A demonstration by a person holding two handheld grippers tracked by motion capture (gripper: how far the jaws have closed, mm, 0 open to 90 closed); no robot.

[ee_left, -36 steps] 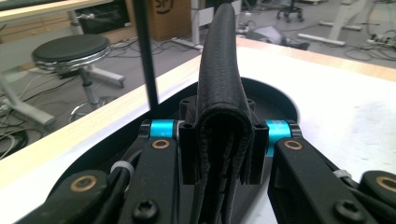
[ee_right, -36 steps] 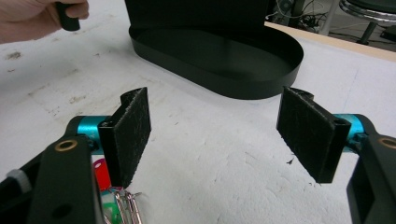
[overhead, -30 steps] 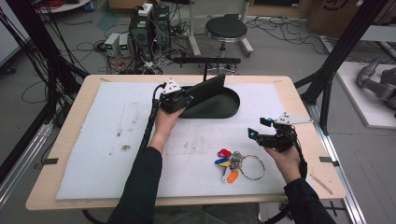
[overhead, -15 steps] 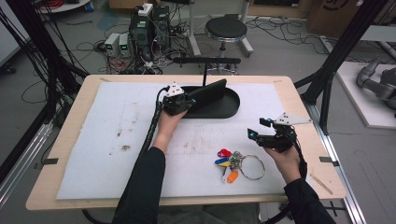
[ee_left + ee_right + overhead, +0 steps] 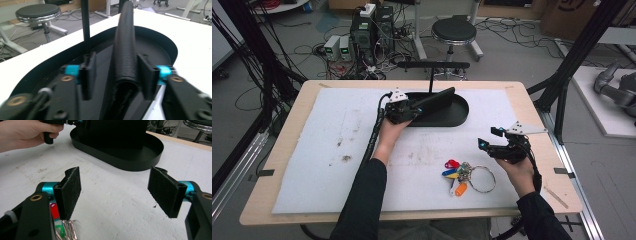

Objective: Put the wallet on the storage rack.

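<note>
A long black padded case (image 5: 434,97) lies tilted in the black oval tray (image 5: 459,117) at the back of the table, its far end on the rim. My left gripper (image 5: 412,109) is at the tray's left end. Its jaws have just been opening and stand open around the case's near end (image 5: 125,50), with a clear gap at the left pad (image 5: 88,72). My right gripper (image 5: 489,138) hovers open and holds nothing above the white mat (image 5: 116,191). A bunch of keys with coloured tags (image 5: 457,172) lies just below and left of it.
A thin black T-shaped stand (image 5: 432,65) rises behind the tray. A large key ring (image 5: 482,179) lies beside the keys. The white mat (image 5: 327,150) covers most of the wooden table. A stool (image 5: 453,31) and cables stand on the floor beyond.
The black case has sunk lower into the tray, with the left hand following it slightly. The right gripper has stayed where it was.
</note>
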